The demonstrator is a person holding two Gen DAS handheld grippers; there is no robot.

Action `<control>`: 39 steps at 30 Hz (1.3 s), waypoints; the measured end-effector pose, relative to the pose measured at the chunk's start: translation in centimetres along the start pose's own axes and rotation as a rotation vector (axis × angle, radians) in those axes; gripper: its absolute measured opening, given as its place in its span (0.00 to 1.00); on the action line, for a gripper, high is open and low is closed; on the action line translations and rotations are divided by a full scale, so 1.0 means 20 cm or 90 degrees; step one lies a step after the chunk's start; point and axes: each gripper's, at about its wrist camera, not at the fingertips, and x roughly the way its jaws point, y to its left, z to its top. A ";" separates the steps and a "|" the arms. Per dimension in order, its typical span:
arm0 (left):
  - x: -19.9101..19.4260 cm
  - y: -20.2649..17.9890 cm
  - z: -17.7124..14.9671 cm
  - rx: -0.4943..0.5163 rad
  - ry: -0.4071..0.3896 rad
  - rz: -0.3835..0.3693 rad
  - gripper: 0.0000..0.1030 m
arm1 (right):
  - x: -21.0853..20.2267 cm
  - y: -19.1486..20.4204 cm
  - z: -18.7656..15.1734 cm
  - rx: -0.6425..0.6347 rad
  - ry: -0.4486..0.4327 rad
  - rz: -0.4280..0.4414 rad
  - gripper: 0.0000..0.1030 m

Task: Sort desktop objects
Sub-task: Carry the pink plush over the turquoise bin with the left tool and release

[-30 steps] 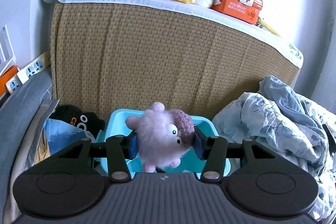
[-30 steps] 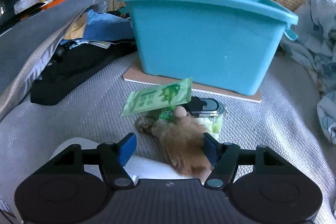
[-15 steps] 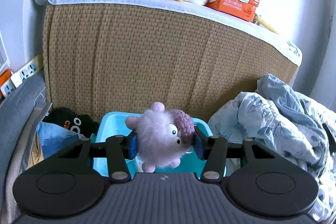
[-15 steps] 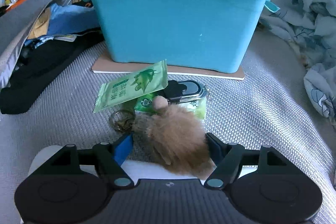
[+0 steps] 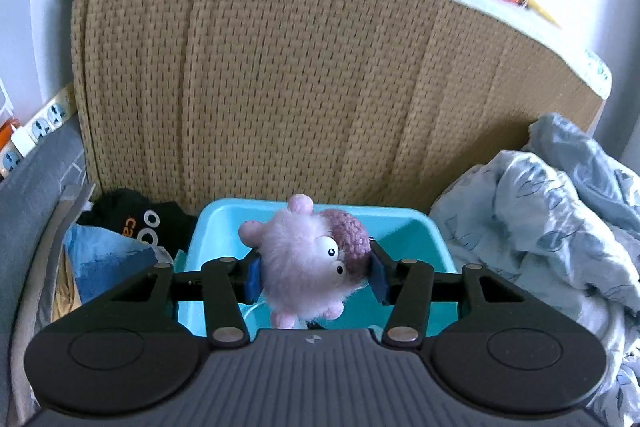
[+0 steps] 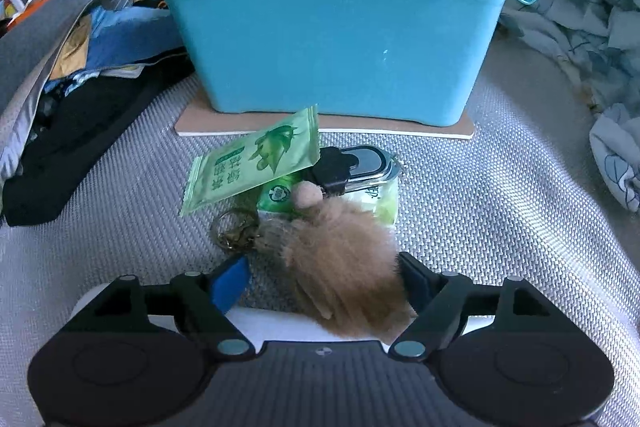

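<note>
Pink plush held over the bin, brown plush between my other jaws.

My left gripper jaws clamp the pink plush toy above the open teal bin. My right gripper jaws stand wide around the brown furry keychain, which lies beside the green packet, near the bin's front wall.

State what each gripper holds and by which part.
Left gripper: pink plush toy, pinched across its body. Right gripper: open around the brown furry keychain, holding nothing.

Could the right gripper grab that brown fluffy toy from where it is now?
Probably yes. The right gripper is open, and the brown fluffy toy already lies between its jaws on the grey mat, nothing blocking.
</note>
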 end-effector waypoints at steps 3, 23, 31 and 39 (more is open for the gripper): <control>0.09 0.00 -0.01 0.011 0.021 0.024 0.53 | 0.00 -0.01 0.00 -0.002 -0.001 0.007 0.81; 0.54 0.00 -0.06 -0.017 0.164 0.062 0.53 | -0.01 0.00 -0.02 -0.034 -0.025 0.006 0.82; 0.64 0.04 -0.10 -0.016 0.206 0.063 0.53 | 0.01 0.05 0.00 -0.038 -0.030 0.005 0.82; 0.69 0.03 -0.09 -0.010 0.242 0.051 0.53 | 0.04 0.06 0.01 -0.038 -0.027 0.002 0.82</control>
